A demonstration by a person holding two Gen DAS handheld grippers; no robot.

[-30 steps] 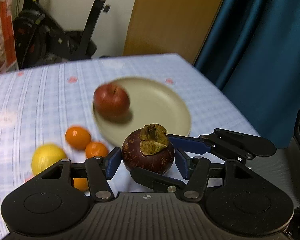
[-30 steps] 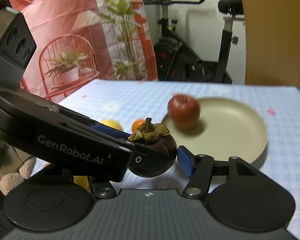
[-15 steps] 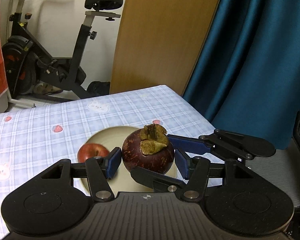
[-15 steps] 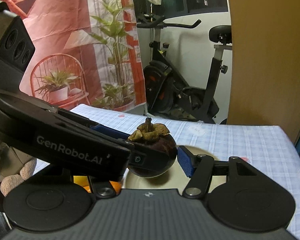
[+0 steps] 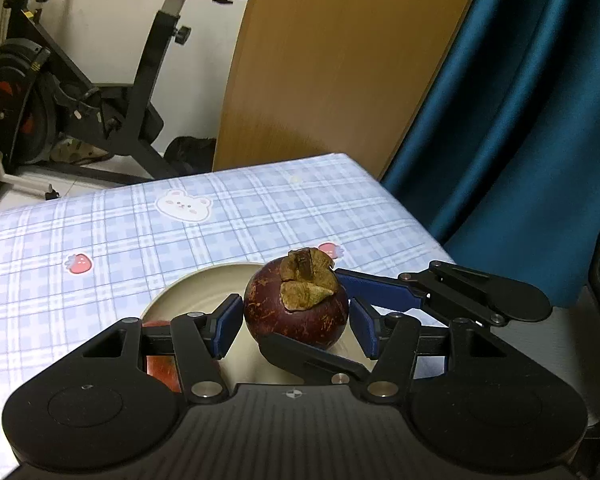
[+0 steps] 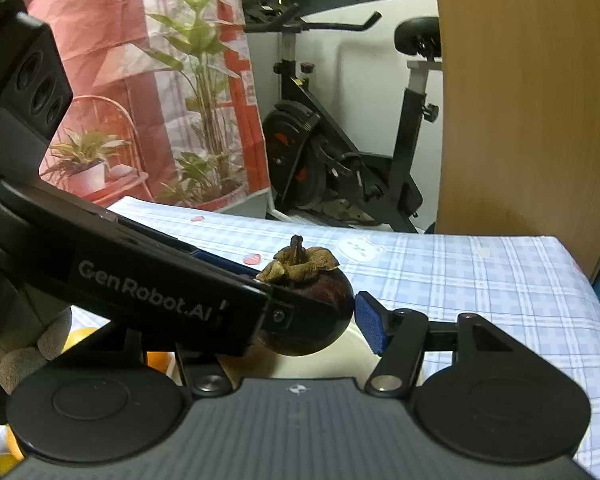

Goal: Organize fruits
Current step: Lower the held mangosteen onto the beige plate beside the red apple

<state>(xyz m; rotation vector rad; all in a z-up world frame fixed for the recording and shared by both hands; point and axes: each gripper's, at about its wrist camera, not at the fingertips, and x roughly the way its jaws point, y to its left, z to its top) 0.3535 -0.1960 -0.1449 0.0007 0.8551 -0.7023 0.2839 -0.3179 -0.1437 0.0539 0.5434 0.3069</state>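
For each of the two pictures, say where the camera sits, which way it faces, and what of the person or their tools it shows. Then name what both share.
Left wrist: rides the left claw, looking forward and down over the plate; the right claw's fingers cross in.
Right wrist: rides the right claw, facing the exercise bike; the left claw's body and a gloved hand show.
Shared: the mangosteen and the checked tablecloth.

Dark maroon mangosteen [image 5: 296, 312], blue-plaid tablecloth [image 5: 180, 240]

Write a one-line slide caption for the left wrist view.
Both grippers hold a mangosteen above a beige plate.
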